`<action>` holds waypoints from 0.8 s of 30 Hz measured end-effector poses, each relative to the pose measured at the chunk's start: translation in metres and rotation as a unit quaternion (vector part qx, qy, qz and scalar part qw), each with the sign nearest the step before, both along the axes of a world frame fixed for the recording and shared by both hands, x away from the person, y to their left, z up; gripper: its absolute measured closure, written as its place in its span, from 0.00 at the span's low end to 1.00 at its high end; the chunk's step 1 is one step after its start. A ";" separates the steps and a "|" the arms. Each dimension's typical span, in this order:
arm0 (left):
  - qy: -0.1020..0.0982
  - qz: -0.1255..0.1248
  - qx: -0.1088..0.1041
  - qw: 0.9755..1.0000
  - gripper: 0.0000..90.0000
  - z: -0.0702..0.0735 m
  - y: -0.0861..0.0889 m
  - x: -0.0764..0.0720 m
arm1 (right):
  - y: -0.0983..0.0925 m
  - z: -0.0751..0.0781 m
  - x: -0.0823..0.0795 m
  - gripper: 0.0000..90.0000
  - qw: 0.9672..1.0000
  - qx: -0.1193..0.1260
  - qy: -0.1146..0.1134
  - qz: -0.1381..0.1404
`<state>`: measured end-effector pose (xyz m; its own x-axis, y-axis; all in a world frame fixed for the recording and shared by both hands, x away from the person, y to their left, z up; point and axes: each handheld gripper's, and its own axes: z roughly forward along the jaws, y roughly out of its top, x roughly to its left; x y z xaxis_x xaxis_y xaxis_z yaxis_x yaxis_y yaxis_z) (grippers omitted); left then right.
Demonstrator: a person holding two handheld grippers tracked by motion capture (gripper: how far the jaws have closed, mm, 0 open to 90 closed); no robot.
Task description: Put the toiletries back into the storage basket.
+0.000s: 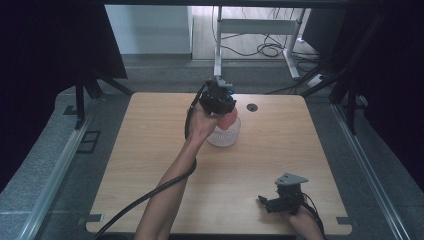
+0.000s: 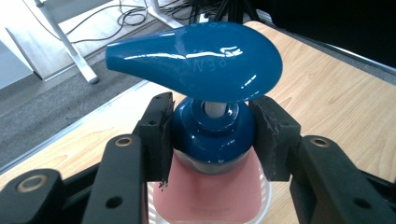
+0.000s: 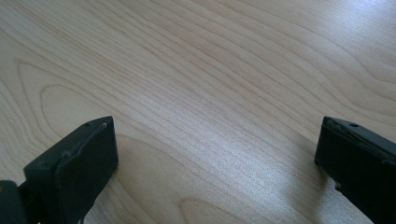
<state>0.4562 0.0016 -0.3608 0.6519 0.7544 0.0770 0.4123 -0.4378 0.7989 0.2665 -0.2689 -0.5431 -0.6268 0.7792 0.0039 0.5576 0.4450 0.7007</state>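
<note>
On the wooden surface [image 1: 150, 165], the left gripper [image 2: 210, 135] clamps a pump bottle's blue collar [image 2: 212, 140], which could slip or tip from the clear dish [image 1: 222, 136]; the right gripper [image 3: 215, 158] rests wide open, empty.

Your work surface is a light wood-grain table [image 1: 150, 165] with a small dark grommet hole [image 1: 252, 107] near its far edge, just right of your left gripper [image 1: 223, 96]. Directly below that gripper a clear ribbed plastic cup [image 1: 223, 136] stands on the tabletop. Your right gripper [image 1: 265, 201] rests low near the table's near right corner.
</note>
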 end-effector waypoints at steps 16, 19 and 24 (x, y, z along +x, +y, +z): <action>0.014 0.001 0.003 1.000 0.58 -0.024 -0.004 0.004 | 0.000 0.000 0.000 0.00 1.000 0.000 0.000 0.000; 0.017 0.002 0.002 1.000 0.58 -0.028 -0.003 0.004 | 0.000 0.000 0.000 0.00 1.000 0.000 0.000 0.001; 0.020 0.005 0.002 1.000 0.58 -0.034 -0.002 0.005 | 0.000 0.000 0.000 0.00 1.000 0.000 0.000 0.001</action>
<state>0.4612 -0.0005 -0.3946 0.6474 0.7602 0.0544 0.4473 -0.4368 0.7804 0.2666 -0.2690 -0.5432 -0.6286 0.7777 0.0031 0.5563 0.4467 0.7007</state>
